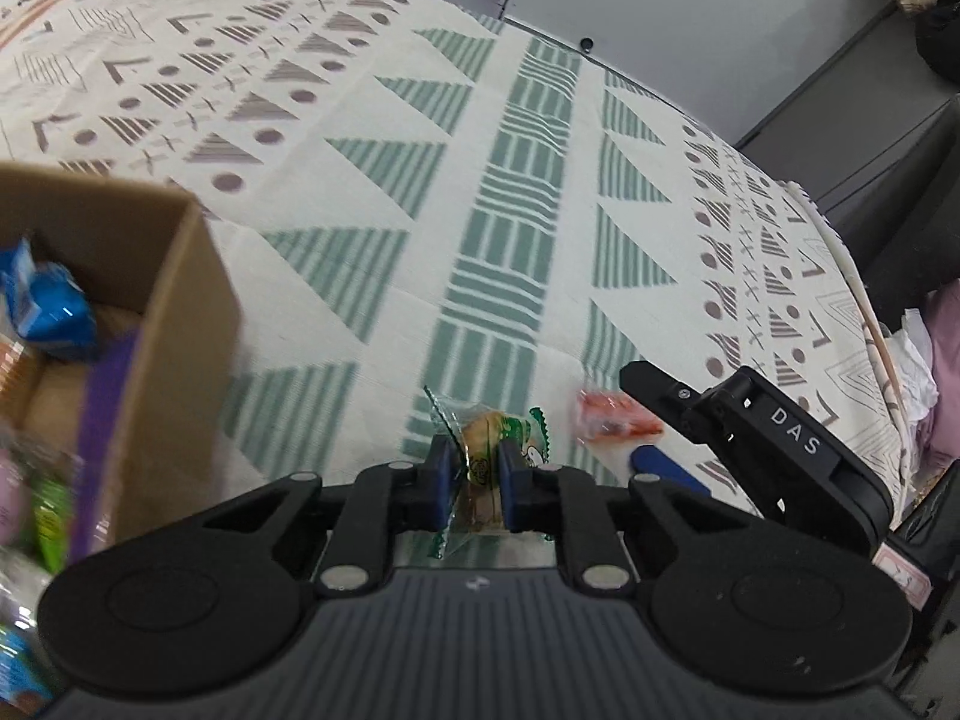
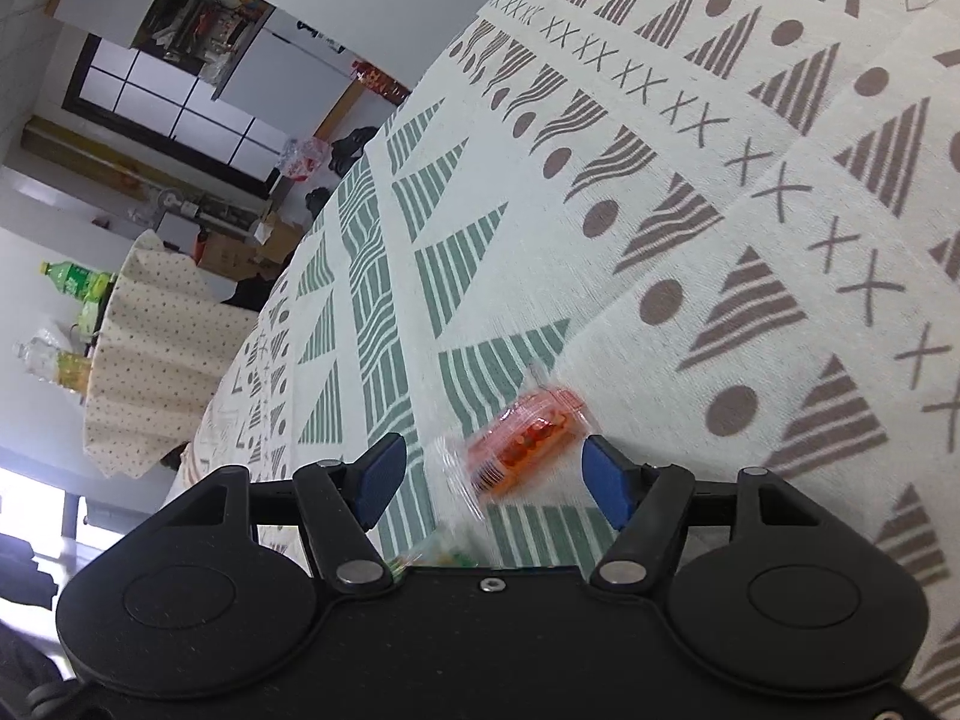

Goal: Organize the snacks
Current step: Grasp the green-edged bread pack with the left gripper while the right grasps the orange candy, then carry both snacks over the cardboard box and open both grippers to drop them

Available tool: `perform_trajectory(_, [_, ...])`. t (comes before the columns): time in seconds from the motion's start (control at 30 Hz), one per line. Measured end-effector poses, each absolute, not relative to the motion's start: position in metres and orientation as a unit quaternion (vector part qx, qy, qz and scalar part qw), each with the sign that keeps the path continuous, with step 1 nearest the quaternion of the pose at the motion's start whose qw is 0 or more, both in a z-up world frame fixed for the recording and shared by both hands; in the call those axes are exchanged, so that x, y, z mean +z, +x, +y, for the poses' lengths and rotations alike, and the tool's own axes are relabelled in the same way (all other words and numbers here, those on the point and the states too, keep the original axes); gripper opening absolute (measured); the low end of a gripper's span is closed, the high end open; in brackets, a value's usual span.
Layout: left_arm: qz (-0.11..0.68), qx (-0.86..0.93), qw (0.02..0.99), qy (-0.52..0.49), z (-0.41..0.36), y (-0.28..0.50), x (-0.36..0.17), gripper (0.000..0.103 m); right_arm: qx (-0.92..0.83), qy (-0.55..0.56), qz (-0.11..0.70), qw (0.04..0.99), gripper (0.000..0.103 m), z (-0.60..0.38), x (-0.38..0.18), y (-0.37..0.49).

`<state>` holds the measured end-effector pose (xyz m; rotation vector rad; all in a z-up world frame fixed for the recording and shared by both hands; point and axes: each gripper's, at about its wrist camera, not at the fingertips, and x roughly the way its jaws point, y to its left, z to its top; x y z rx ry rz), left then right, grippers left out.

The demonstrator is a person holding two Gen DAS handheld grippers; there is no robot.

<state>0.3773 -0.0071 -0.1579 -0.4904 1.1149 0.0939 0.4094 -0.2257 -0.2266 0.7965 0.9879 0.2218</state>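
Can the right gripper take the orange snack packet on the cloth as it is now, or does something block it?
Probably yes. The right gripper is open, and the orange snack packet lies on the tablecloth between its fingers with nothing in the way. The left gripper is beside it, shut on a green-wrapped snack.

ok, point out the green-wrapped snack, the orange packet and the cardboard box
green-wrapped snack (image 1: 480, 450), left wrist view, its round middle
orange packet (image 2: 528, 441), right wrist view, centre of wrapper
cardboard box (image 1: 180, 324), left wrist view, outer side wall

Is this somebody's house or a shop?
Most likely a home, perhaps a dining or living room. A patterned tablecloth covers the big table, a small round table holds drink bottles, and cupboards full of household things stand against the wall.
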Motion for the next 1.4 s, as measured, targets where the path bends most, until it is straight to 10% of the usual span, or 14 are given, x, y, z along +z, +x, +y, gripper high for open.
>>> perform_trajectory(0.23, [0.519, 0.055, 0.826, -0.211, 0.003, 0.382, -0.145, 0.014, 0.079, 0.359, 0.449, 0.814, 0.06, -0.218, -0.227, 0.421])
perform_trajectory(0.37, [0.517, 0.062, 0.829, -0.205, 0.004, 0.382, -0.14, 0.014, 0.053, 0.313, 0.462, 0.828, 0.02, -0.216, -0.227, 0.421])
perform_trajectory(1.4, [0.4, 0.128, 0.882, -0.211, 0.057, 0.295, -0.028, 0.012, 0.237, 0.342, 0.403, 0.815, 0.018, -0.184, -0.125, 0.351])
